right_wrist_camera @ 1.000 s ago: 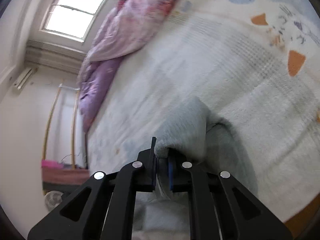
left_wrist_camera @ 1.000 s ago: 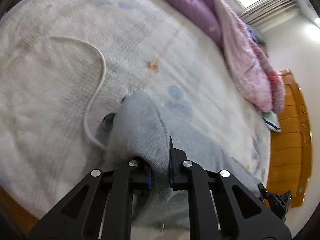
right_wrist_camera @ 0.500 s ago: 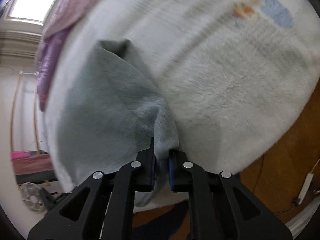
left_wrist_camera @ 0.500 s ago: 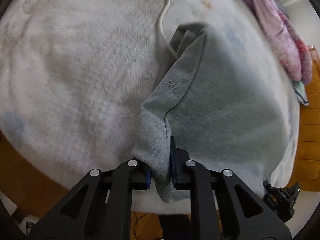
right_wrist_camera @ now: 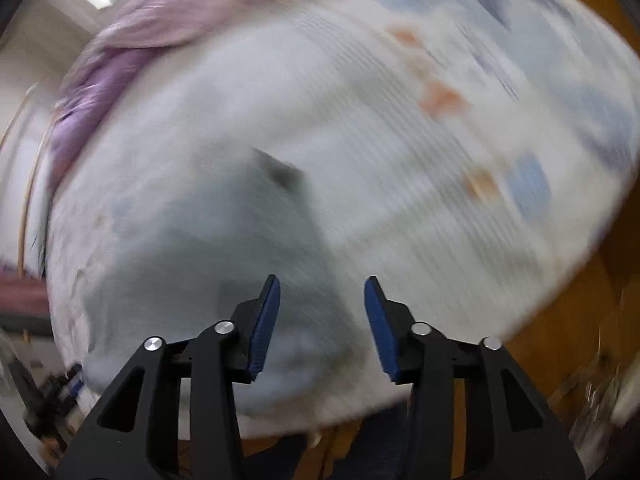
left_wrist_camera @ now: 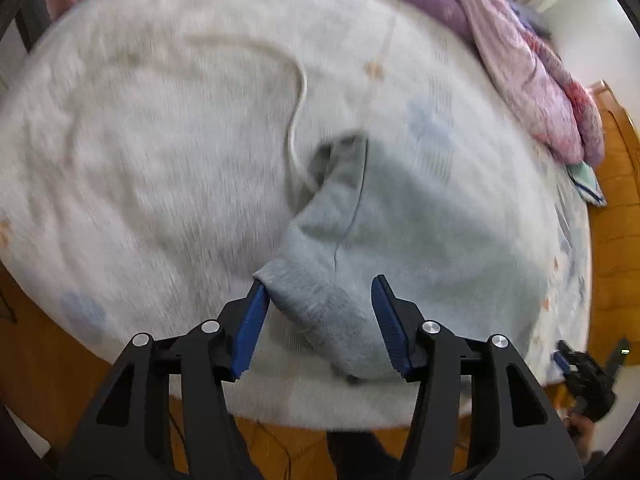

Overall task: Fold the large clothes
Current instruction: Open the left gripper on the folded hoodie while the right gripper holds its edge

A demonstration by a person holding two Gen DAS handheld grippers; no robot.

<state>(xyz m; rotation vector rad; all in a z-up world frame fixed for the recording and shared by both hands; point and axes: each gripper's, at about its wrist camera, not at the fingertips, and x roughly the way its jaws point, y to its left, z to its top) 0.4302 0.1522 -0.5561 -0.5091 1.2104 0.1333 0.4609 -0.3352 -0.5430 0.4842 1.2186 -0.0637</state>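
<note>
the grey garment (left_wrist_camera: 420,240) lies folded on the fluffy white blanket (left_wrist_camera: 160,140) near the bed's front edge, its seam running from the far corner toward me. in the right view it is a blurred grey mass (right_wrist_camera: 200,248) left of centre. my left claw (left_wrist_camera: 318,314) is spread wide, the garment's near corner lying between its blue pads (left_wrist_camera: 250,328) and brushing the left one, not pinched. my right claw (right_wrist_camera: 320,320) is also spread apart, over blurred cloth, gripping nothing. a white cord (left_wrist_camera: 298,92) curls across the blanket and ends just beside the garment's far corner. a purple and pink quilt (left_wrist_camera: 520,56) is heaped along the far side of the bed, and an orange wooden frame (left_wrist_camera: 616,200) stands beyond it at right.
</note>
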